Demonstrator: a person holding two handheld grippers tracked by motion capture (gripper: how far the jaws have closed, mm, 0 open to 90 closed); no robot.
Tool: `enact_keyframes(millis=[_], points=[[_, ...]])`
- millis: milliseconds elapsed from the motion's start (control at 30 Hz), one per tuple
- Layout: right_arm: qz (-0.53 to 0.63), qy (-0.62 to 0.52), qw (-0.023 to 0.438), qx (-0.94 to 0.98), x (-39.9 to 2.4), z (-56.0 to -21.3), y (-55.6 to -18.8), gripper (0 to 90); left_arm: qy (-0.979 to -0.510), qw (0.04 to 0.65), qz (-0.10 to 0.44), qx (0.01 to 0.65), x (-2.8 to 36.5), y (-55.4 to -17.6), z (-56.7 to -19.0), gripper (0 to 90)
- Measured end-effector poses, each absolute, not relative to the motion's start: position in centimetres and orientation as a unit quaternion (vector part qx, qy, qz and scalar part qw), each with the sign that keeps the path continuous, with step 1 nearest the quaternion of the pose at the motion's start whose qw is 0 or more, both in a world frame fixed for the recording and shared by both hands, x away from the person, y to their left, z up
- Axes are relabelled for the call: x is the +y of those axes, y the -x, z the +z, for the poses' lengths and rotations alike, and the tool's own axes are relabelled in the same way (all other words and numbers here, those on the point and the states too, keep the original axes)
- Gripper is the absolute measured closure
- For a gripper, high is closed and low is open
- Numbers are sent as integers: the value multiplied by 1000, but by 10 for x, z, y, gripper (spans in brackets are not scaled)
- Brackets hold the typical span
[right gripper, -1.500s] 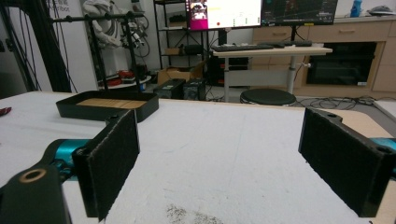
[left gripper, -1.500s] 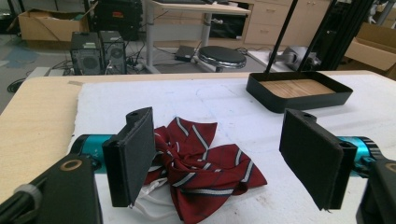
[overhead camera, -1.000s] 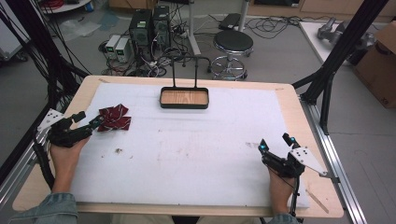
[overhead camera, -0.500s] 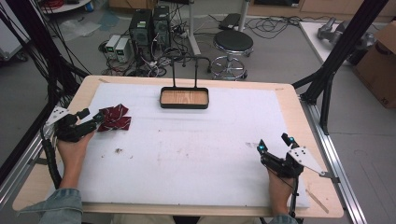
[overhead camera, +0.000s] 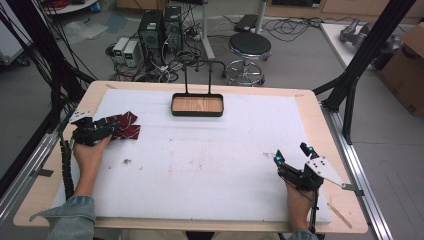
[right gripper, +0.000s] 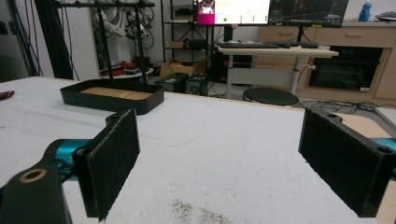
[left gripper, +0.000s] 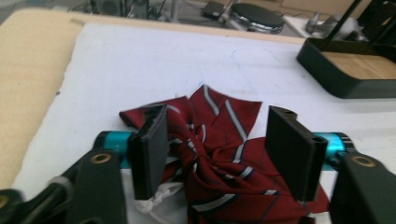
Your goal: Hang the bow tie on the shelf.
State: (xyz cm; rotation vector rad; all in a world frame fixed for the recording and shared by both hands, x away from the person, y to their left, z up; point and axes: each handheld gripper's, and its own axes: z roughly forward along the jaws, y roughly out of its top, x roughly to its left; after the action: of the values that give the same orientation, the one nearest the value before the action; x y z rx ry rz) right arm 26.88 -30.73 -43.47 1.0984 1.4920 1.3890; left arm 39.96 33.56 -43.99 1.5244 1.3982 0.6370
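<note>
A dark red fabric bow tie (left gripper: 219,154) with grey-white diagonal stripes lies crumpled on the white foam mat (overhead camera: 210,165), well to the left of the black tray with a wooden floor (overhead camera: 197,105) and nearer the person. Its folds gather into a knot at the middle, and a white strap end shows beneath it. The left gripper (left gripper: 224,144) stands over it, jaws spread wide either side of the knot, not clamping it. The right gripper (overhead camera: 292,156) rests far right of the tray, jaws apart and holding nothing.
</note>
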Motion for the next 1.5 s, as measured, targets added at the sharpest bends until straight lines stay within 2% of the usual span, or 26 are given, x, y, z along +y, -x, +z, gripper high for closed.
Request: enact_keyframes(millis=[333,567,633,733,767,1300,1500], points=[[549,-433,403,591,-306,-435,-269,116,-627,436,236,601,337,-405,-450,456],[547,-434,402,593,-306,-435,-269,116,-646,403,222,609,332,-412,-451,537],[546,-434,403,592,-306,-435,-269,116,-646,404,220,609,332,-413,-451,600],[546,-434,403,593,-306,-435,-269,116,-651,421,211,596,333,-412,-450,726],[546,-435,403,592,-306,-435,-269,116,-651,421,211,596,333,-412,-450,733],[547,-437,399,592,-307,-435,-269,116,-651,533,211,498,303,-402,-403,748],[549,-436,398,592,-307,-435,-270,116,-646,574,203,461,278,-403,-376,748]])
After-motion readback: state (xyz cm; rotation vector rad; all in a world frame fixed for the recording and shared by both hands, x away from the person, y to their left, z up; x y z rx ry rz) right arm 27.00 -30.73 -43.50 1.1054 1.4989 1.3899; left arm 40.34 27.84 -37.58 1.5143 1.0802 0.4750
